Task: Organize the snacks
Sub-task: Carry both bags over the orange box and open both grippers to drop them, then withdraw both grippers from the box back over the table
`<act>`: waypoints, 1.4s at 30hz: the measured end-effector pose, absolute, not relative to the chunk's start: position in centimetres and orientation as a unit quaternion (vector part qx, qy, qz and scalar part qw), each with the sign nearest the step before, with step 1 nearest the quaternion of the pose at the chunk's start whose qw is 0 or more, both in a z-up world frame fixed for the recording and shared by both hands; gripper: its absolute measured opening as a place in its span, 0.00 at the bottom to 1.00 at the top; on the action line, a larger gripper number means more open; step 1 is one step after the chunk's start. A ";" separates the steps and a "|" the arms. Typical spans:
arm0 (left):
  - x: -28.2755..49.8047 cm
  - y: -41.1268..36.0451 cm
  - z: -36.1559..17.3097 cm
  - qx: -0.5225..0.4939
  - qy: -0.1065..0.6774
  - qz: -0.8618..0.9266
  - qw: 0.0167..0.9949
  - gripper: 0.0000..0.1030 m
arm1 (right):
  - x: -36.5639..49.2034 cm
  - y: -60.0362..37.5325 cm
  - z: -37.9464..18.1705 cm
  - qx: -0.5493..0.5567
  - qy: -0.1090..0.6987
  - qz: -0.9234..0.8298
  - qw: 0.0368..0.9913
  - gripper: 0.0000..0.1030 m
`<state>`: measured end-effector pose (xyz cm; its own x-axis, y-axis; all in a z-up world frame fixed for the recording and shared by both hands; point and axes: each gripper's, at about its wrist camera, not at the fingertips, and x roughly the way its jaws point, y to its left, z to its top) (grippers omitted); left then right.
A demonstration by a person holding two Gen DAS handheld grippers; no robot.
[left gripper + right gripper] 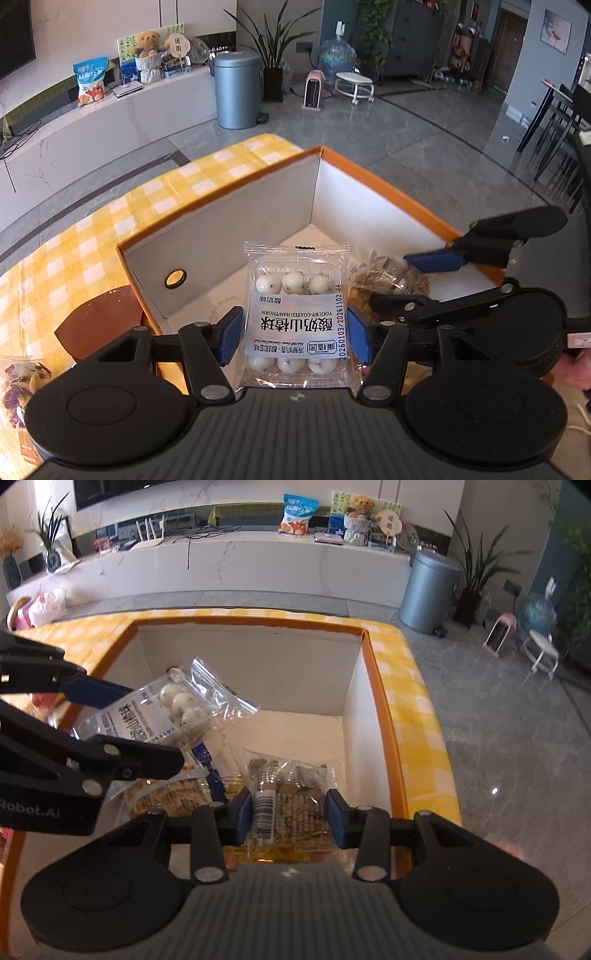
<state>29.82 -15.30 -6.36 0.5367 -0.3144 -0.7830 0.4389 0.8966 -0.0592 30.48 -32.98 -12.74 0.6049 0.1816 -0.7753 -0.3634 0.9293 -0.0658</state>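
Note:
A clear pack of white yogurt-coated hawthorn balls (pixel 295 314) sits between the blue pads of my left gripper (pixel 295 339), which is shut on its sides. The right wrist view shows the same pack (pixel 166 709) tilted in the left gripper (pixel 125 727) over the box. My right gripper (pixel 290 814) is shut on a clear packet of brown snacks (pixel 291 797); that gripper (pixel 410 284) and packet (pixel 380 273) also appear on the right in the left wrist view. Both packs hang above the open orange-rimmed box (pixel 258 622), white inside (pixel 369 206).
Several other snack packets (pixel 166 797) lie on the box floor at the near left. The box stands on a table with a yellow checked cloth (pixel 110 221). A brown object (pixel 103 325) and a bag of dried snacks (pixel 18 380) lie left of the box.

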 end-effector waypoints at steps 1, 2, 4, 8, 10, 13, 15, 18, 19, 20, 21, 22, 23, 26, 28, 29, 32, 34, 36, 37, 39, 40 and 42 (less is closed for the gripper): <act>29.8 -15.2 -6.6 0.072 0.432 -0.216 0.873 0.66 | 30.5 -32.8 -12.8 -0.119 0.416 0.155 0.888 0.42; 29.9 -15.2 -6.7 0.070 0.436 -0.217 0.871 0.66 | 30.5 -32.6 -12.8 -0.127 0.416 0.155 0.887 0.44; 29.9 -15.1 -7.0 0.064 0.441 -0.217 0.868 0.67 | 30.2 -32.1 -12.9 -0.140 0.416 0.154 0.885 0.42; 29.5 -15.0 -6.8 0.066 0.435 -0.217 0.872 0.66 | 30.3 -32.0 -12.8 -0.148 0.414 0.153 0.885 0.42; 29.4 -14.8 -6.6 0.060 0.435 -0.224 0.870 0.68 | 30.3 -32.2 -12.8 -0.146 0.416 0.152 0.885 0.43; 29.3 -14.8 -6.1 0.057 0.431 -0.225 0.872 0.73 | 30.2 -32.0 -12.7 -0.148 0.418 0.151 0.884 0.44; 29.2 -14.7 -5.7 0.055 0.428 -0.225 0.873 0.74 | 29.9 -31.8 -12.6 -0.153 0.416 0.151 0.883 0.45; 28.8 -14.6 -4.8 0.048 0.419 -0.228 0.877 0.76 | 29.3 -31.5 -12.0 -0.163 0.411 0.152 0.884 0.55; 28.6 -14.6 -4.5 0.047 0.416 -0.229 0.879 0.76 | 29.0 -31.4 -11.8 -0.168 0.409 0.151 0.884 0.58; 28.4 -14.6 -4.2 0.046 0.411 -0.229 0.881 0.76 | 28.8 -31.2 -11.6 -0.175 0.407 0.150 0.884 0.60; 28.2 -14.5 -3.9 0.045 0.407 -0.229 0.883 0.76 | 28.5 -31.0 -11.4 -0.181 0.405 0.147 0.884 0.60; 27.9 -14.4 -3.5 0.044 0.403 -0.229 0.885 0.76 | 28.1 -30.9 -11.1 -0.188 0.402 0.141 0.885 0.60; 27.6 -14.3 -3.1 0.042 0.398 -0.230 0.887 0.76 | 27.7 -30.7 -10.8 -0.193 0.399 0.138 0.886 0.60; 26.6 -13.8 -1.9 0.035 0.384 -0.226 0.895 0.76 | 26.4 -30.4 -9.8 -0.195 0.385 0.136 0.892 0.60; 25.7 -13.3 -1.1 0.031 0.373 -0.223 0.900 0.76 | 25.2 -30.3 -8.9 -0.193 0.372 0.129 0.899 0.60; 25.2 -13.0 -0.7 0.029 0.368 -0.221 0.903 0.76 | 24.6 -30.1 -8.5 -0.191 0.365 0.126 0.902 0.60; 23.8 -12.1 0.5 0.020 0.354 -0.214 0.910 0.76 | 22.7 -29.8 -7.3 -0.178 0.342 0.121 0.915 0.60; 22.8 -11.5 1.1 0.015 0.345 -0.209 0.915 0.76 | 21.6 -29.5 -6.5 -0.166 0.332 0.122 0.920 0.60; 21.7 -10.8 1.7 0.013 0.337 -0.204 0.919 0.76 | 20.5 -29.1 -5.7 -0.154 0.321 0.125 0.926 0.61; 21.2 -10.5 1.9 0.014 0.334 -0.200 0.921 0.76 | 19.9 -28.8 -5.4 -0.149 0.316 0.127 0.928 0.61; 20.0 -9.7 2.4 0.015 0.329 -0.191 0.925 0.76 | 18.8 -28.2 -4.8 -0.139 0.306 0.131 0.933 0.61; 19.4 -9.3 2.5 0.015 0.327 -0.185 0.927 0.76 | 18.1 -27.9 -4.6 -0.134 0.300 0.133 0.935 0.61; 18.3 -8.3 2.8 0.010 0.322 -0.173 0.931 0.77 | 17.0 -27.2 -4.3 -0.124 0.290 0.137 0.939 0.61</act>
<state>18.31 -8.25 2.82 0.7330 -0.3164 -0.6022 0.3296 0.9396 -0.0925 16.96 -27.17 -4.32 0.7939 0.1850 -0.5791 -0.3286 0.9321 -0.1526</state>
